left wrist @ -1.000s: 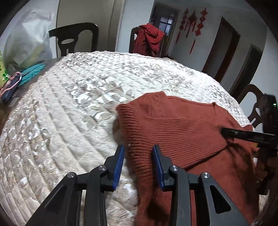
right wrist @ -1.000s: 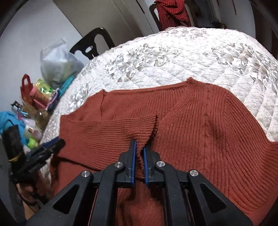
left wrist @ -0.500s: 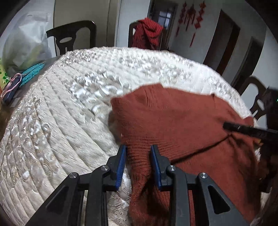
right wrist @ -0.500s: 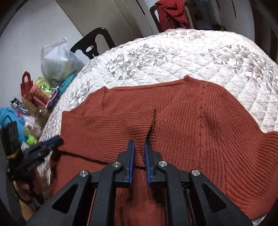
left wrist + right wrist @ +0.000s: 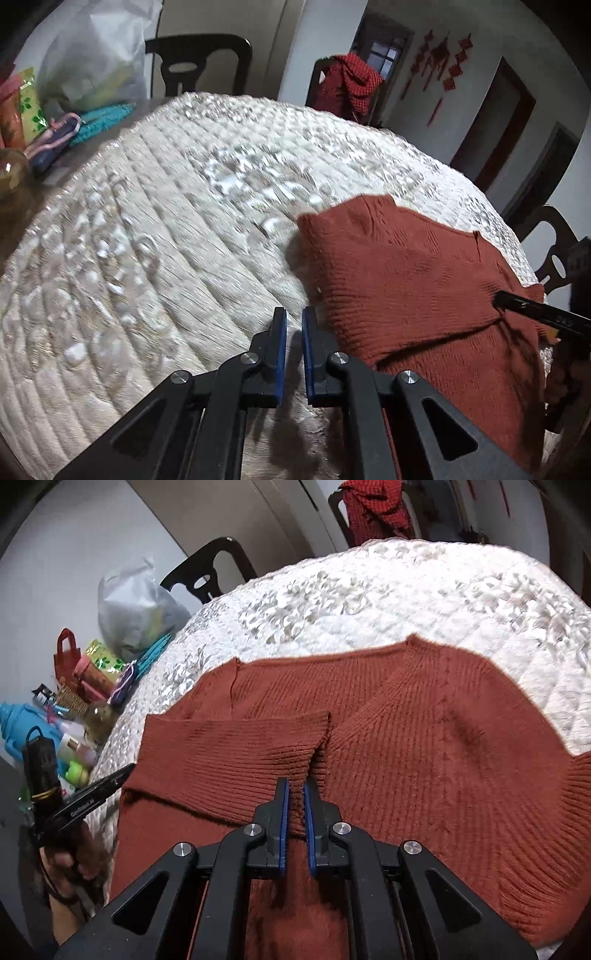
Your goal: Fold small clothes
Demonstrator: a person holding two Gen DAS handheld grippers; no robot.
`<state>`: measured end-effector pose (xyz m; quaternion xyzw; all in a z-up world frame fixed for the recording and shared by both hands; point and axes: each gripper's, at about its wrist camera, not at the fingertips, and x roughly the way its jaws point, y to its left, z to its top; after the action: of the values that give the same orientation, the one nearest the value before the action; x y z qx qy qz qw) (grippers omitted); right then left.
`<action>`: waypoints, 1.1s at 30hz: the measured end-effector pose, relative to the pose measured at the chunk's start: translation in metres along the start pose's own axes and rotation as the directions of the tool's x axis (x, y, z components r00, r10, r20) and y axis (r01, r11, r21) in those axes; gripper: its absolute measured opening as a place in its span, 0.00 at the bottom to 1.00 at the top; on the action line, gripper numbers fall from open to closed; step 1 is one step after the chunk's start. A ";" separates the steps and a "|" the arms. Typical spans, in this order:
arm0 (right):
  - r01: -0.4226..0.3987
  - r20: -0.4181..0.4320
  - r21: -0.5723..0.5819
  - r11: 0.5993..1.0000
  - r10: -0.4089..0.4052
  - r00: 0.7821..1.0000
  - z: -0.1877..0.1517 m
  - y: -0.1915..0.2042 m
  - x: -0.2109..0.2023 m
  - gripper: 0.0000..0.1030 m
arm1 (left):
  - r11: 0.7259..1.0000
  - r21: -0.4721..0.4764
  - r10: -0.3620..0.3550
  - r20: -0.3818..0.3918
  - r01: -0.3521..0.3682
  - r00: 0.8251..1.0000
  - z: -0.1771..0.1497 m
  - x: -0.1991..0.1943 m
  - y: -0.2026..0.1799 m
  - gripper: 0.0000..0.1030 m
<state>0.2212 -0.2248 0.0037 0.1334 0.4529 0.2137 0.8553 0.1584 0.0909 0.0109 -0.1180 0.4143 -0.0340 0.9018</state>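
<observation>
Right now my left gripper (image 5: 293, 314) has its jaws drawn together with nothing between the blue pads; they have just been closing, and they sit over bare quilt just to the left of the sweater's edge. My right gripper (image 5: 294, 786) is pressed together on a fold of the rust-red sweater (image 5: 424, 746), pinching the ribbed cuff end of the sleeve (image 5: 236, 753) that lies folded across the body. From the left wrist view I see the same sweater (image 5: 406, 273) spread at the near right part of the cream quilted cover (image 5: 166, 240), with the right gripper's dark finger tip touching its far right edge. From the right wrist view, the left gripper shows at the left edge, held in my hand (image 5: 70, 864), its tip just beside the sweater's left side. Beyond the quilt stand a dark chair (image 5: 199, 62), a plastic bag (image 5: 92, 59) and a red garment (image 5: 347, 85) draped over another chair.
</observation>
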 end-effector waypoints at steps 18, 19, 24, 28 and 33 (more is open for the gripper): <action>0.073 0.001 -0.099 0.992 -0.074 0.997 -0.005 0.020 0.002 0.07 | 0.985 0.171 0.000 -0.005 0.001 1.000 -0.004 0.009 -0.044 0.14; 0.084 -0.011 -0.105 0.991 -0.086 0.996 -0.014 0.018 0.002 0.08 | 0.985 0.170 -0.004 -0.003 0.005 1.000 -0.007 0.007 -0.043 0.16; 0.079 0.002 -0.092 0.993 -0.079 0.997 -0.033 0.015 -0.020 0.08 | 0.987 0.160 -0.006 -0.002 0.007 1.000 -0.011 -0.008 -0.038 0.20; 0.072 0.073 -0.095 0.993 -0.065 0.995 -0.052 0.010 -0.056 0.23 | 0.986 0.164 -0.025 0.034 0.019 0.999 -0.023 -0.032 -0.040 0.26; 0.096 0.150 0.007 0.995 -0.096 0.984 -0.082 -0.025 -0.104 0.38 | 0.986 0.164 -0.054 0.067 0.042 0.996 -0.042 -0.057 -0.048 0.40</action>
<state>0.1073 -0.2950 0.0227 0.1270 0.3929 0.1617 0.8963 0.0911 0.0453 0.0379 -0.0555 0.3746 -0.0851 0.9216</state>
